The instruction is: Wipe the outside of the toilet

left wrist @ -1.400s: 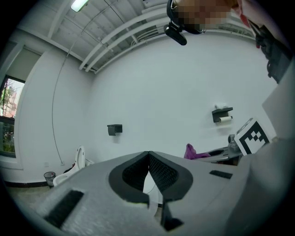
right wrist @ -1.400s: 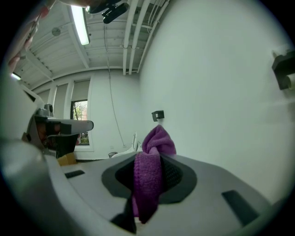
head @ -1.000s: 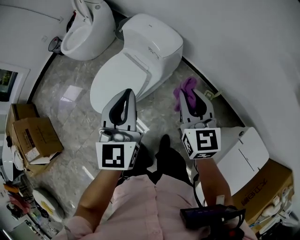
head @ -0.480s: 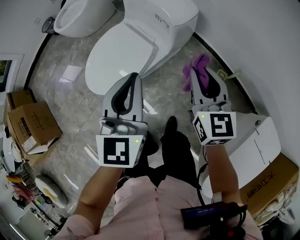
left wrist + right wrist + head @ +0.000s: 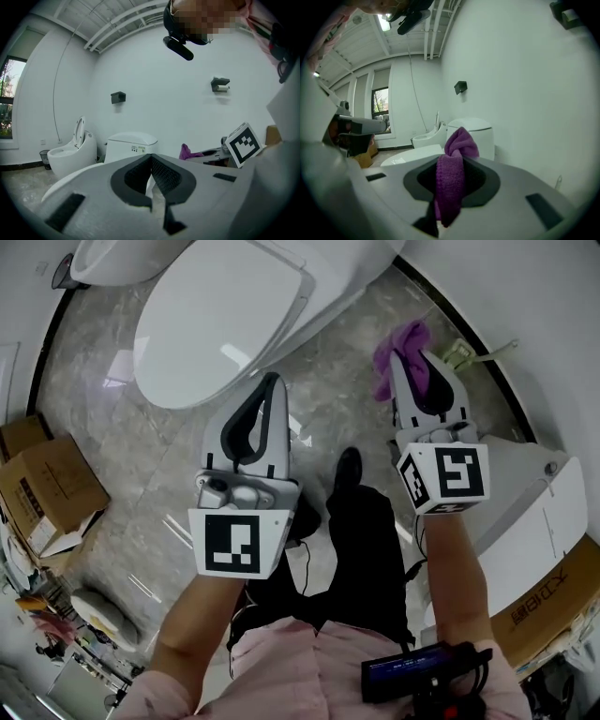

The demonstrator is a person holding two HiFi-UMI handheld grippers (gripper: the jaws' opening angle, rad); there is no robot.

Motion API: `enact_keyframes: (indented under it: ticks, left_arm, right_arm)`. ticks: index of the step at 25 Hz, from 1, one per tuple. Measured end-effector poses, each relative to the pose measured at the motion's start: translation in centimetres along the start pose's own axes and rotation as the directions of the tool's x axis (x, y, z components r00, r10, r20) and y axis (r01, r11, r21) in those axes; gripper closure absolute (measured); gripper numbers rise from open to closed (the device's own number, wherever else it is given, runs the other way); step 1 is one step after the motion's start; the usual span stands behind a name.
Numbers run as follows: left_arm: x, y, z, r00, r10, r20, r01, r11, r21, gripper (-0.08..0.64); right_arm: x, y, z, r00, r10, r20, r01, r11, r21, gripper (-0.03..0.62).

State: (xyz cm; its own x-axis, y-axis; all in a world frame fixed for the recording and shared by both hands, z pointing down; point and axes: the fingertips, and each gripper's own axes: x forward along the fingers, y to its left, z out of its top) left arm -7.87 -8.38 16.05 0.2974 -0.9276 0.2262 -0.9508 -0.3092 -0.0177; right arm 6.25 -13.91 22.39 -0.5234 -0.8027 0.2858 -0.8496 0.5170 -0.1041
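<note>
The left gripper (image 5: 271,386) is held above the grey marble floor (image 5: 131,493), just short of the front rim of the white toilet (image 5: 220,320). In the left gripper view its 2 jaws are seen pressed together at the tips (image 5: 151,157), with nothing clamped between them — only the toilet (image 5: 131,144) shows through the gap behind the pads.

The right gripper (image 5: 419,367) is clamped on a purple cloth (image 5: 400,348). The cloth is bunched above the jaw tips and is held near the base of the wall, off to the side of the toilet and not touching it. In the right gripper view the cloth (image 5: 451,183) is pinched between the closed jaws of the gripper (image 5: 454,161) and hangs down through them, with the toilet (image 5: 477,133) beyond — its lid is down.

A 2nd toilet (image 5: 75,151) with its seat raised stands further along the wall. A cardboard box (image 5: 42,488) lies on the floor at the left.
</note>
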Motion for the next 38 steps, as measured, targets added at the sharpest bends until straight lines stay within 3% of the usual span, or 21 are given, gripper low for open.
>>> enact_keyframes:
  ticks: [13, 23, 27, 38]
  left_arm:
    - [3.2, -1.1, -18.5, 0.997, -0.079, 0.0, 0.079, 0.997, 0.017, 0.552]
    - [6.1, -1.0, -28.1, 0.991, -0.124, 0.041, 0.123, 0.992, 0.038, 0.552]
    - [7.0, -0.5, -29.7, 0.99, -0.124, 0.062, 0.121, 0.991, 0.05, 0.552]
    - [7.0, -1.4, -28.7, 0.985, -0.16, 0.058, 0.157, 0.986, 0.047, 0.552]
  right_arm:
    - [5.5, -1.1, -16.7, 0.999, -0.016, 0.033, 0.015, 0.999, 0.028, 0.508]
    - [9.5, -2.0, -25.2, 0.997, -0.005, 0.075, 0.004, 1.0, 0.02, 0.508]
    - [10.5, -3.0, -25.8, 0.996, -0.002, 0.093, 0.003, 1.0, -0.002, 0.508]
    - [12.1, -4.4, -23.0, 0.994, 0.021, 0.107, -0.014, 0.998, -0.065, 0.508]
